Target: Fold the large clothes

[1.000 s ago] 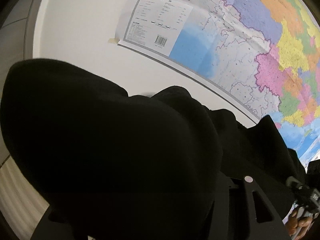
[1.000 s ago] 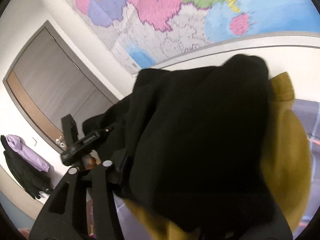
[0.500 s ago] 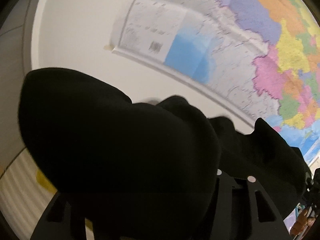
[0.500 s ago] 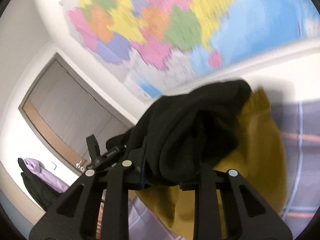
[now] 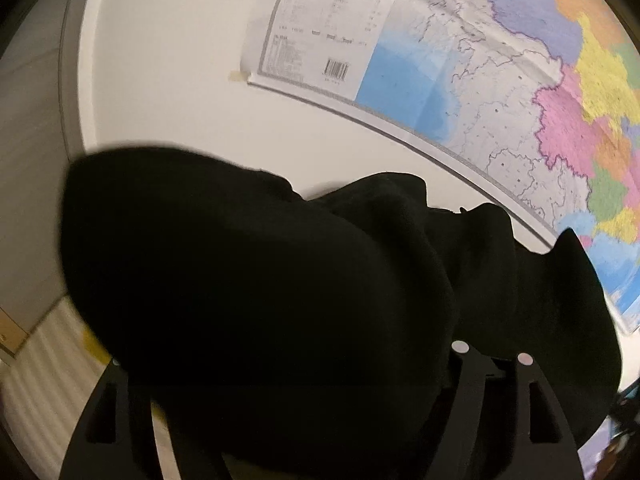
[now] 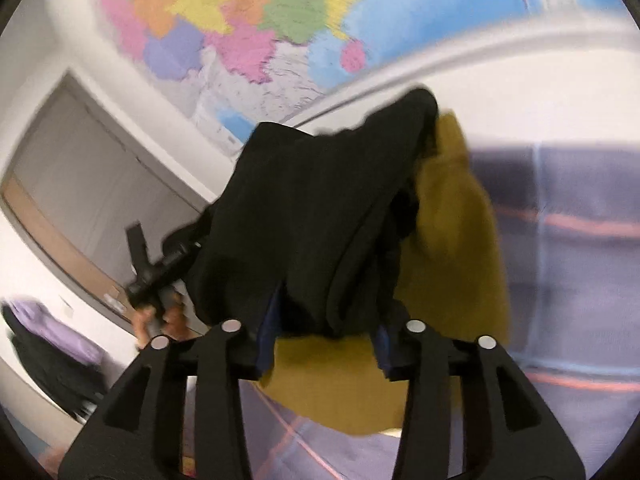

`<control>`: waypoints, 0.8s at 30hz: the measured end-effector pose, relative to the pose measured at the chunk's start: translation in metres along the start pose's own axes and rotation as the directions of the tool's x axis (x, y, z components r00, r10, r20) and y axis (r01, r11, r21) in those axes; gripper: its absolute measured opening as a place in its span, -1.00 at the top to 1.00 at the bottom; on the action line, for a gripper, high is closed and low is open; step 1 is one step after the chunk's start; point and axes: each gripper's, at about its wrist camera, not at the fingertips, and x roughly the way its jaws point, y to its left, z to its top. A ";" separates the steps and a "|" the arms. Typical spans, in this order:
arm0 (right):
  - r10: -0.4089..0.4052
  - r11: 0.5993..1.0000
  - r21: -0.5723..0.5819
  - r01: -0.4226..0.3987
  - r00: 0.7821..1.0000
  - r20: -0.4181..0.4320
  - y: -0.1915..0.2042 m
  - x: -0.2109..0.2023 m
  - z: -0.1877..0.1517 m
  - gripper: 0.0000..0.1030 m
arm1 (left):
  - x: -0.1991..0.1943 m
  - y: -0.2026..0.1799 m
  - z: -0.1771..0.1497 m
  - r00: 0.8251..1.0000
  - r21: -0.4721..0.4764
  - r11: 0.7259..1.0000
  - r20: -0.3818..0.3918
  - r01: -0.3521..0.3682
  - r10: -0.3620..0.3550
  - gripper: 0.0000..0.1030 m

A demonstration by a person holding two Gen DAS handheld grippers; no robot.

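A black garment (image 5: 260,300) with a mustard-yellow part (image 6: 452,264) hangs in the air between both grippers. In the left wrist view it fills the lower frame and covers my left gripper (image 5: 312,392), whose tips are hidden in the cloth. In the right wrist view the black cloth (image 6: 320,220) bunches between the fingers of my right gripper (image 6: 324,340), which grips it, with the yellow part hanging to the right. The left gripper (image 6: 160,264) and the hand holding it show at the left of that view.
A large coloured wall map (image 5: 500,80) hangs on the white wall ahead. A grey door (image 6: 80,184) is at the left. Purple and dark clothes (image 6: 44,332) hang at the lower left. A purple plaid surface (image 6: 560,240) lies at the right.
Both grippers have lifted and tilted with the garment. In the right wrist view the cloth has drawn down between the fingers and the map fills more of the top.
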 end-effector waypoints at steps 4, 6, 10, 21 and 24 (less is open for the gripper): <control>-0.133 0.982 -0.121 0.146 0.985 0.112 0.023 -0.039 0.008 -0.04 | -0.023 0.000 -0.004 0.999 -0.006 0.999 0.023 -0.039 0.040 -0.42; -0.164 0.966 -0.172 0.193 0.972 0.171 0.035 -0.052 0.015 -0.09 | -0.039 0.000 -0.006 0.995 -0.014 0.996 0.055 -0.084 0.085 -0.44; -0.169 0.924 -0.317 0.215 0.971 0.168 0.063 -0.035 0.039 -0.28 | -0.066 -0.006 -0.003 0.976 -0.032 0.983 0.118 -0.179 0.182 -0.46; -0.271 0.905 -0.362 0.221 0.958 -0.092 0.034 0.089 0.071 0.05 | -0.074 -0.029 0.029 0.949 0.177 0.947 0.216 -0.269 0.229 -0.69; -0.245 0.919 -0.336 0.209 0.967 -0.068 0.027 0.071 0.074 0.88 | -0.038 -0.010 0.035 0.970 0.165 0.957 0.092 -0.237 0.224 -0.59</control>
